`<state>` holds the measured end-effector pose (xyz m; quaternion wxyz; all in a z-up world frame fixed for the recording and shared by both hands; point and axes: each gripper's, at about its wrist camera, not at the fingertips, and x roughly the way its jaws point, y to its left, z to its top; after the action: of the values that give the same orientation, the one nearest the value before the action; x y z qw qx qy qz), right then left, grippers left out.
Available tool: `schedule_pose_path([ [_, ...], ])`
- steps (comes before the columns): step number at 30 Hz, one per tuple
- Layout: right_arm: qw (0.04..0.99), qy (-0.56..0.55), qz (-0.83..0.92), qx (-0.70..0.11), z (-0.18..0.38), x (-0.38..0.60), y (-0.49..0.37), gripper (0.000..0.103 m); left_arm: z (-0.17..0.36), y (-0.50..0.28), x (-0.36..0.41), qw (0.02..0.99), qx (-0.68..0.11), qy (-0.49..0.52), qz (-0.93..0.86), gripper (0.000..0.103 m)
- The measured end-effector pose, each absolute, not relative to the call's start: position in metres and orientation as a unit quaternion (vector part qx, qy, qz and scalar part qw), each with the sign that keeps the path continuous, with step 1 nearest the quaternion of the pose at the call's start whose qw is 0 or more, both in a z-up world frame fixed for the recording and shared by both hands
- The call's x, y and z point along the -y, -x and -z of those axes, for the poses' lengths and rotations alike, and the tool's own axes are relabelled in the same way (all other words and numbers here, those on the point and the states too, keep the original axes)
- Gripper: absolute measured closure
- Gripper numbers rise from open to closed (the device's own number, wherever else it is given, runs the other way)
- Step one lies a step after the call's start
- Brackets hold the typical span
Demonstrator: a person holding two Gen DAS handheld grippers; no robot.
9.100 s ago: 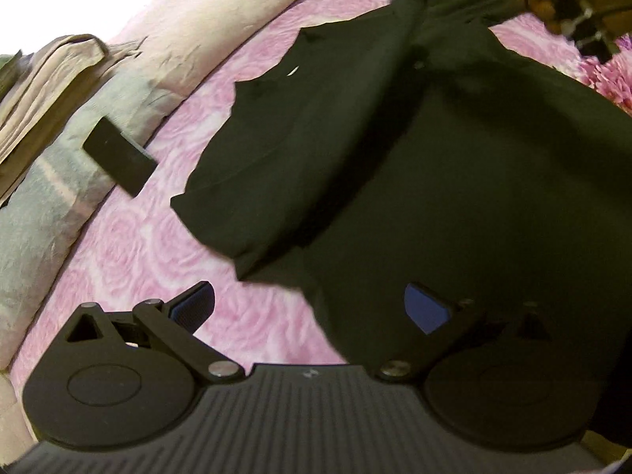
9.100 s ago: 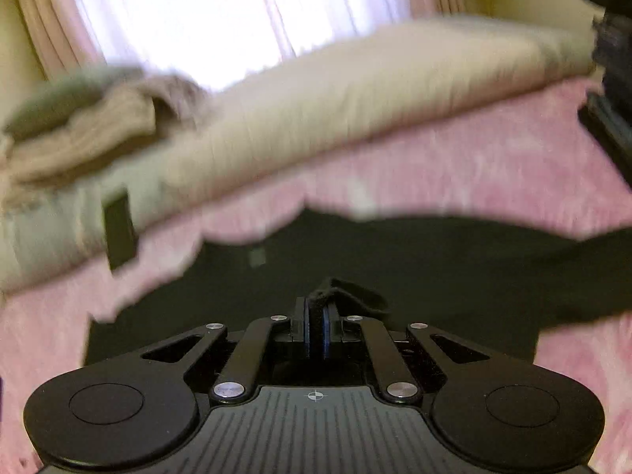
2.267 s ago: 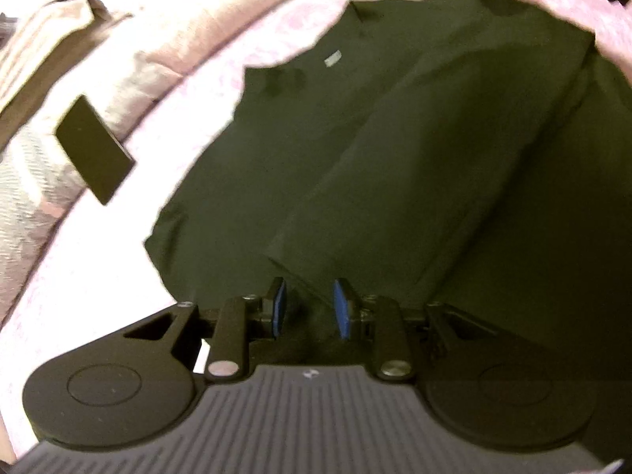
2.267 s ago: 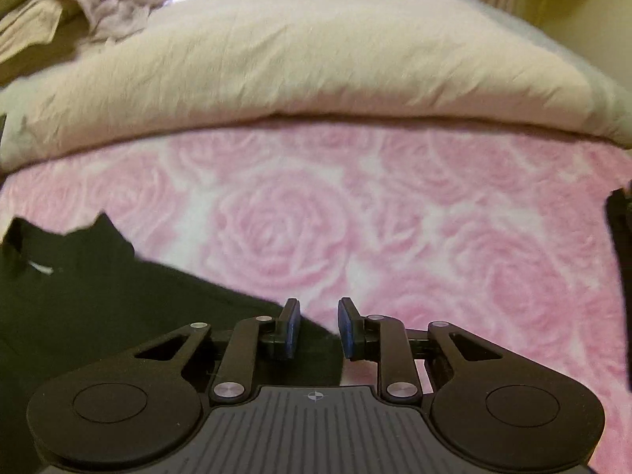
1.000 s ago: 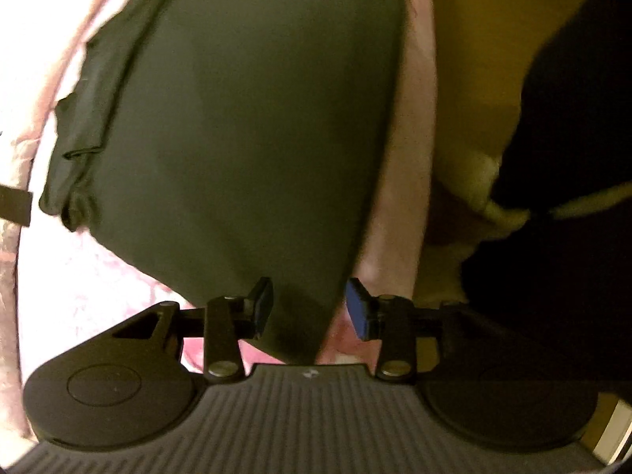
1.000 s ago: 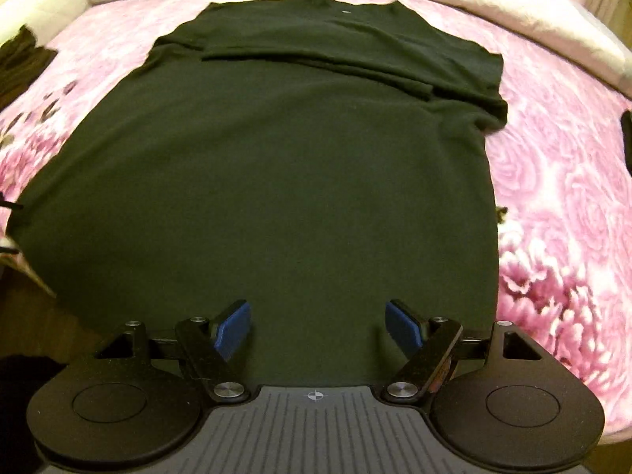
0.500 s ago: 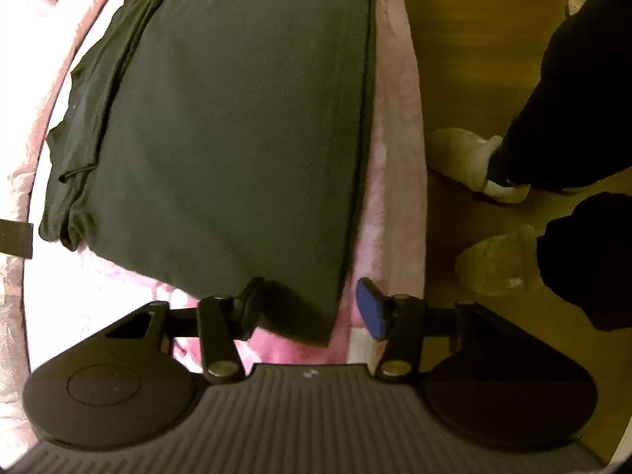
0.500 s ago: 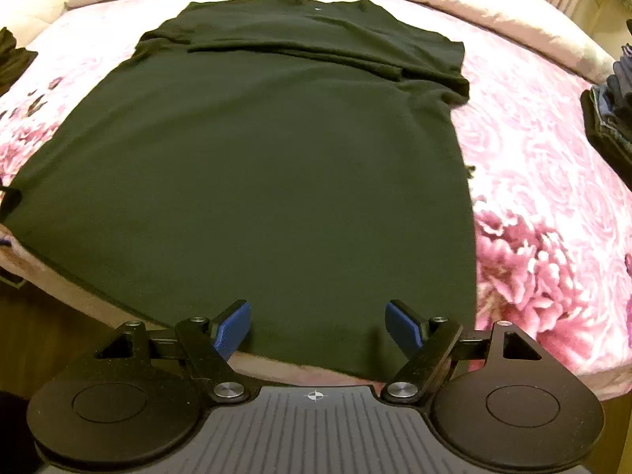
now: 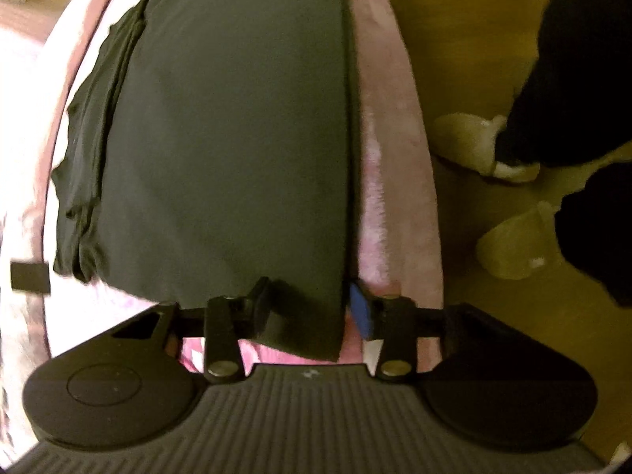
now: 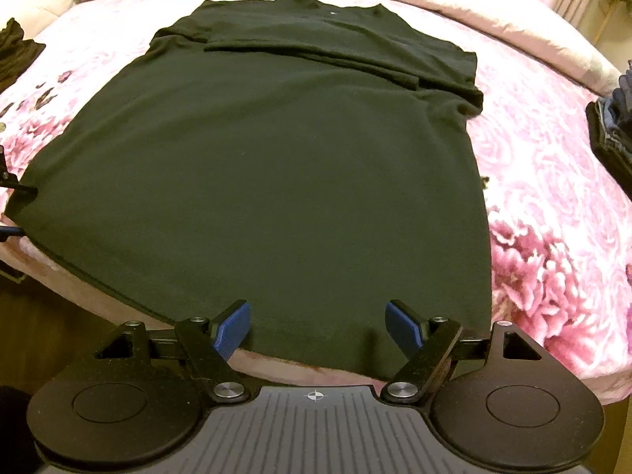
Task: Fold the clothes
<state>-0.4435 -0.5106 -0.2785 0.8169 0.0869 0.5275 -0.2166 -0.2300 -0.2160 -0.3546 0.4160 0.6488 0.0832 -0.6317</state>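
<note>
So there's one black shirt (image 10: 276, 166) lying flat on the bed (image 10: 553, 237), collar at the far end from the right tool (image 10: 318, 326), hem right at the near bed edge. Both sleeves look already folded in across the chest, which I'd guess is why the body is now a tidy rectangle, ready to be doubled over lengthwise.

Right tool is wide apart, hovering over the hem just ahead of it, gripping nothing. Left tool (image 9: 312, 308) is also apart, but the shirt's hem corner sits between its fingers, so it looks lined up for a pinch. Probably both are at the hem so they can lift it evenly.

Count: one shirt, two tools, two slippers (image 9: 482, 146) on the floor to the right of the left tool, one dark pile (image 10: 612, 134) far right of the right tool, another dark bit (image 10: 15, 55) far left.
</note>
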Motion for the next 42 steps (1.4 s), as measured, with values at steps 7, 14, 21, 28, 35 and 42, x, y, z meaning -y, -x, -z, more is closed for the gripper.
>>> schedule_pose_path([
  [7,0.838,-0.041,0.173,-0.516,0.279,0.492,0.431,0.025,0.306,0.205,0.236,0.482,-0.138,-0.586,0.637,0.097],
  [14,0.874,0.062,0.032,-0.481,0.291,0.422,0.397,0.025,0.270,0.183,0.265,0.512,-0.156,-0.564,0.629,0.097],
  [21,0.870,0.161,0.032,-0.464,0.319,0.401,0.383,0.025,0.252,0.179,0.266,0.513,-0.159,-0.560,0.632,0.097],
  [28,0.807,0.275,0.107,-0.512,0.355,0.452,0.439,0.053,0.264,0.181,0.259,0.506,-0.162,-0.568,0.628,0.097],
  [35,0.744,0.311,0.152,-0.571,0.363,0.511,0.489,0.100,0.267,0.188,0.253,0.491,-0.161,-0.580,0.630,0.097],
  [42,0.733,0.322,0.133,-0.584,0.325,0.516,0.487,0.101,0.255,0.198,0.240,0.465,-0.144,-0.597,0.638,0.099],
])
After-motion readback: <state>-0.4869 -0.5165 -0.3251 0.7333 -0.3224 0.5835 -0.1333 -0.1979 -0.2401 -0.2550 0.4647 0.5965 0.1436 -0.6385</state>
